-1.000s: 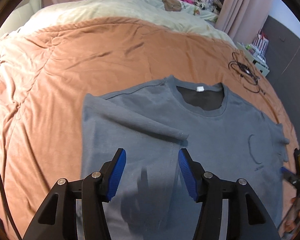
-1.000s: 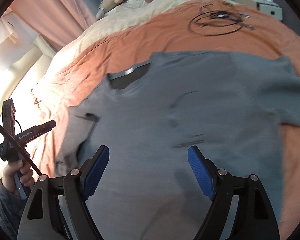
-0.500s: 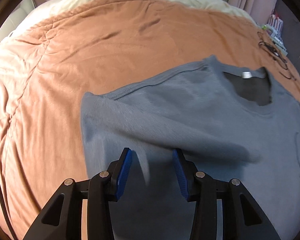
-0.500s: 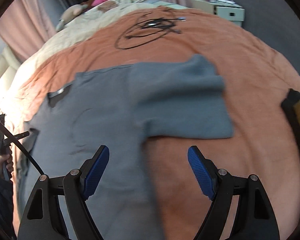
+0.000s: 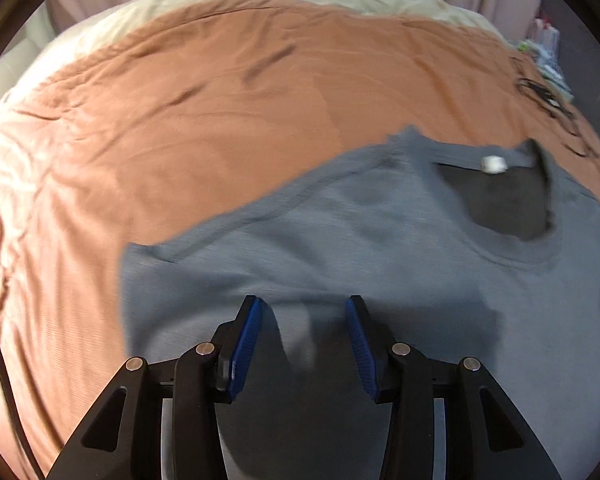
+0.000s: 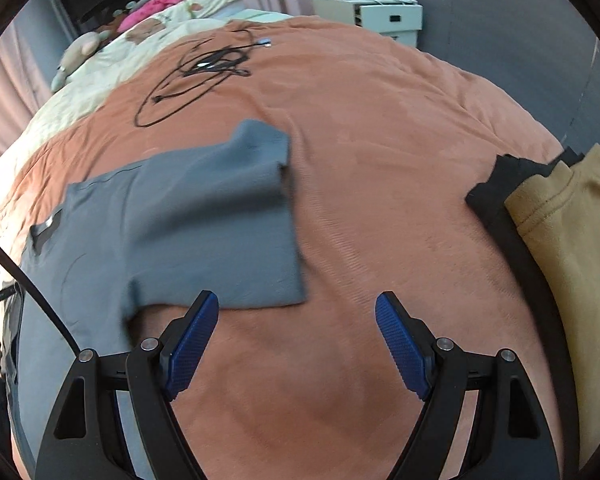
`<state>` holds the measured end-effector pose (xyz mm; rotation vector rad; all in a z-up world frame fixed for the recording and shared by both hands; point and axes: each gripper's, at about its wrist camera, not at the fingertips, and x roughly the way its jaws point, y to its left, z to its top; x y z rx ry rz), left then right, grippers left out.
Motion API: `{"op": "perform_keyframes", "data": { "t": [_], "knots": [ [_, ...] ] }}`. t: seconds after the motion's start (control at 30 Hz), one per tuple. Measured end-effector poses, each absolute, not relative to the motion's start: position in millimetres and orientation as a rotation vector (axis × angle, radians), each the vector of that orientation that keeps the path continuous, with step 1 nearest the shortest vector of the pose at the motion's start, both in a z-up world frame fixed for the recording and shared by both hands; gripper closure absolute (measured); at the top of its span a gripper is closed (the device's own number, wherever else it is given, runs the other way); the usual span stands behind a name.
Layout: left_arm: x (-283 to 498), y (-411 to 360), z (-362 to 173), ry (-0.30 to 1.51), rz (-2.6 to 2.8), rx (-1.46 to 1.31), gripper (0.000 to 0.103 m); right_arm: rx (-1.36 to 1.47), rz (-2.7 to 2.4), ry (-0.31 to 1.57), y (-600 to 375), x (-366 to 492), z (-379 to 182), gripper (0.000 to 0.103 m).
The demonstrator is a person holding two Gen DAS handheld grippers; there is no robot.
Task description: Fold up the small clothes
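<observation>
One grey shirt (image 5: 380,240) lay mid-frame; two folded garments (image 6: 560,240) sat right. Left gripper (image 5: 304,332) hung half-spread, empty, over it; right gripper (image 6: 296,340) gaped over one blanket (image 6: 380,160).

A T-shirt (image 6: 172,236) lies flat on the bed (image 6: 380,160), its sleeve (image 6: 236,216) spread toward the bed's middle. A coiled cable (image 6: 196,76) lies beyond it. Two stacked garments (image 6: 560,240) sit well apart at the right edge. A nightstand (image 6: 380,16) stands behind the bed.
</observation>
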<state>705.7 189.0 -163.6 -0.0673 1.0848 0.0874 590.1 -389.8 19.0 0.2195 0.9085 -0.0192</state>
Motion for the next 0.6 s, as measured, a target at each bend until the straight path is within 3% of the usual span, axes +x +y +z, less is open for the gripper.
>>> {"op": "perform_keyframes", "data": {
  "t": [0.37, 0.43, 0.6],
  "knots": [
    [696, 125, -145, 1.075, -0.042, -0.056, 0.057, 0.355, 0.021, 0.885, -422, 615, 17, 0.025],
    [692, 112, -139, 1.069, -0.058, -0.053, 0.057, 0.399, 0.049, 0.884, -430, 621, 15, 0.04],
    [684, 81, -132, 1.074, -0.101, -0.035, 0.057, 0.424, 0.142, 0.891, -431, 648, 8, 0.05]
  ]
}}
